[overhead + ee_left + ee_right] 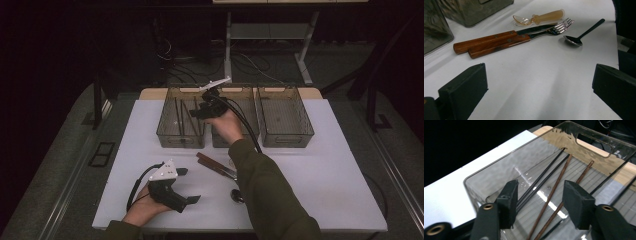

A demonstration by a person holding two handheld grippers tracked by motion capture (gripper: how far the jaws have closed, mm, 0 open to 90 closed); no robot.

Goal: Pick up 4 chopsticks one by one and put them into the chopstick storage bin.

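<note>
- Your right gripper (539, 202) hangs over the left bin (499, 167), jaws spread on nothing; below them lie brown chopsticks (554, 187) and black chopsticks (541, 177), sorted, by my reading.
- Your left gripper (539, 92) rests wide open, empty.
- Ahead of it wait the wood-handled knife (486, 40) and fork (524, 37), black spoon (580, 35), and amber spoon (541, 17) farthest.

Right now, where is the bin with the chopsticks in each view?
High view: the chopstick bin is leftmost of three, below the right gripper.
Left gripper view: probably the bin at the left edge.
Right gripper view: the bin lies centre, under the open jaws.
Shared landmark: the white table.
</note>
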